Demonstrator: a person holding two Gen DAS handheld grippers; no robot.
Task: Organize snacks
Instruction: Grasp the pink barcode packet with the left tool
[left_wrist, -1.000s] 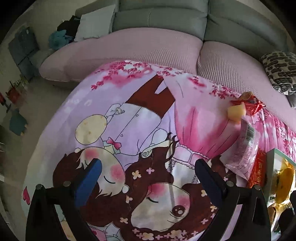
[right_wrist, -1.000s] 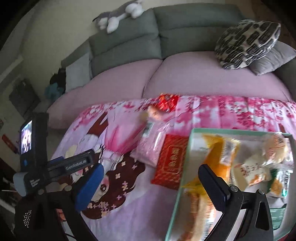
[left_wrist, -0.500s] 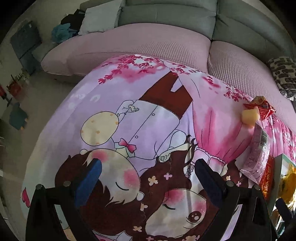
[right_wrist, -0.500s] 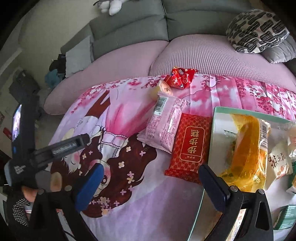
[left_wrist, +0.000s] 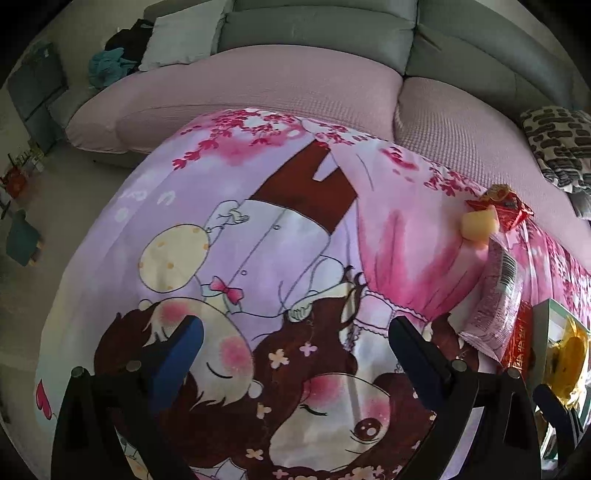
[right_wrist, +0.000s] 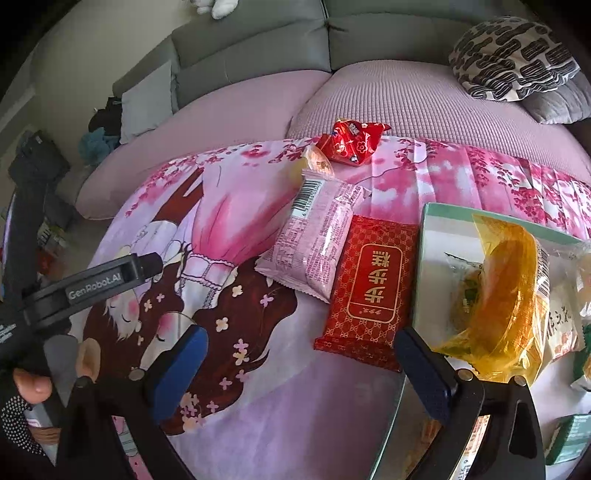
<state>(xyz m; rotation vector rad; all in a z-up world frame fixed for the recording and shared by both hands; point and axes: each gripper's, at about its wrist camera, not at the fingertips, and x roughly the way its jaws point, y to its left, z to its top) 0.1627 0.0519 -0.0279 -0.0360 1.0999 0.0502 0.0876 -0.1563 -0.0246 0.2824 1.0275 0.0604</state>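
Observation:
On the cartoon-print cloth lie a pink snack packet (right_wrist: 314, 243), a red packet with gold characters (right_wrist: 373, 288), a small yellow snack (right_wrist: 314, 162) and a red foil bag (right_wrist: 351, 142). A green-rimmed tray (right_wrist: 424, 236) at the right holds an orange-wrapped snack (right_wrist: 506, 291) and several other packets. My right gripper (right_wrist: 299, 363) is open and empty, just in front of the red packet. My left gripper (left_wrist: 293, 349) is open and empty over the cloth, left of the pink packet (left_wrist: 498, 302), the yellow snack (left_wrist: 478, 225) and the tray (left_wrist: 543, 332).
A sofa with pink seat covers (right_wrist: 406, 96) and grey backrests runs behind the cloth. A black-and-white patterned cushion (right_wrist: 513, 59) lies at the right. The left hand-held gripper's body (right_wrist: 92, 284) shows at the left of the right wrist view. A green box (right_wrist: 569, 435) sits at the lower right.
The right gripper has moved left and down from above the tray toward the red and pink packets. The left gripper has drifted a little; the snacks have slid toward the right edge of its view.

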